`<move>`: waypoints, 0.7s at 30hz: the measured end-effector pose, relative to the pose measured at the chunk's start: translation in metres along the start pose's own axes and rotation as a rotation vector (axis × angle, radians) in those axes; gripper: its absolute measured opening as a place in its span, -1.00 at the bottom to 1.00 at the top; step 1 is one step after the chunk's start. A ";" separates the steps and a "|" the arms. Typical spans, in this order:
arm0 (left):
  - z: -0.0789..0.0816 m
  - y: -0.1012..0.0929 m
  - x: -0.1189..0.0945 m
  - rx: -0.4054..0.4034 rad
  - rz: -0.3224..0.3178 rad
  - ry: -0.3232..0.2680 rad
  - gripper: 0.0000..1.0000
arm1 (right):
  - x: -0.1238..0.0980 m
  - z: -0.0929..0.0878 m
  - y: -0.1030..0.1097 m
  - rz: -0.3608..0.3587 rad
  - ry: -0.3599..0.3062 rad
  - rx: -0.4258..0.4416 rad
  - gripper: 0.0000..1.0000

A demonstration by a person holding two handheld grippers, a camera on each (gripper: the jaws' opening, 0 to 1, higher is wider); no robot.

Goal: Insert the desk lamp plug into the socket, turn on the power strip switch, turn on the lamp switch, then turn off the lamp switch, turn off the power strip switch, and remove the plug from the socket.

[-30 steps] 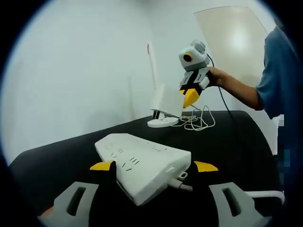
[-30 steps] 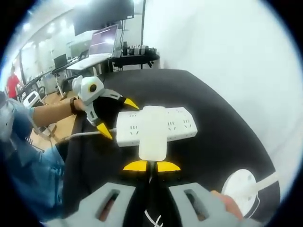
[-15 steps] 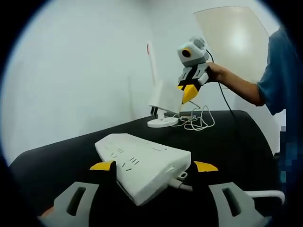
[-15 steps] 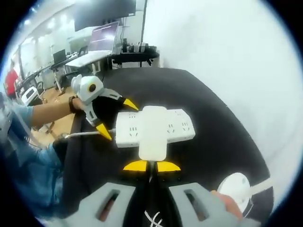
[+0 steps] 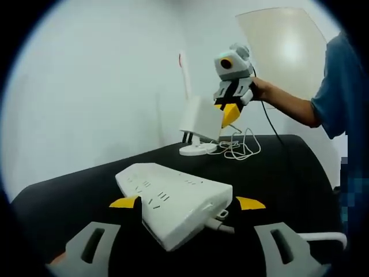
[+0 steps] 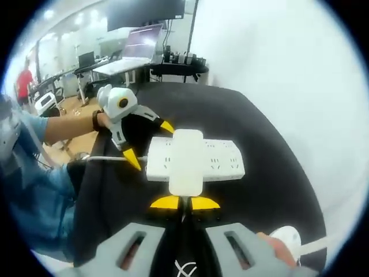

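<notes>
A white power strip (image 5: 173, 199) lies on the black table, its cable end between the jaws of my left gripper (image 5: 187, 202), which stands open around it. The right view shows those yellow tips flanking the strip's (image 6: 222, 164) left end, on the left gripper (image 6: 150, 142). My right gripper (image 6: 185, 202) is shut on the lamp's white block plug (image 6: 185, 161), held in the air above the strip. In the left view the plug (image 5: 200, 120) hangs prongs down in the right gripper (image 5: 222, 115), over the lamp's round base (image 5: 196, 150).
A coil of white cable (image 5: 239, 147) lies beside the lamp base (image 6: 288, 236). The lamp's thin stem (image 5: 187, 81) rises against the white wall. A person's forearm (image 5: 288, 107) reaches in from the right. Desks with a laptop (image 6: 141, 46) stand beyond the table's far edge.
My right gripper has risen slightly with the plug in it, and its view has shifted. The left gripper and the power strip have not moved.
</notes>
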State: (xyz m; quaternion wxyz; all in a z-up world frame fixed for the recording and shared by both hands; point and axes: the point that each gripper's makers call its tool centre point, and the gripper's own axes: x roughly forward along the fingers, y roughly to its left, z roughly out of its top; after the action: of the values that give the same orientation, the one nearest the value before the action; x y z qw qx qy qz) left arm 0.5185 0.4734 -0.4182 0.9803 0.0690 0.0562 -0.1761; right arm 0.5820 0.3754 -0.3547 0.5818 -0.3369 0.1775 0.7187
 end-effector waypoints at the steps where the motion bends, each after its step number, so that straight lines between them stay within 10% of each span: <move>1: 0.000 0.000 0.000 0.000 0.000 0.000 0.23 | 0.001 0.001 0.001 0.007 -0.004 -0.005 -0.88; 21: 0.001 0.000 -0.002 -0.001 0.001 0.000 0.23 | 0.023 0.004 0.020 0.079 0.023 -0.049 -0.88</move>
State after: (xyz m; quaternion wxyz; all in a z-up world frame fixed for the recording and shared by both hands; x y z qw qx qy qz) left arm 0.5170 0.4736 -0.4169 0.9805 0.0684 0.0560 -0.1755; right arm 0.5591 0.3896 -0.3707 0.5424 -0.3517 0.1798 0.7415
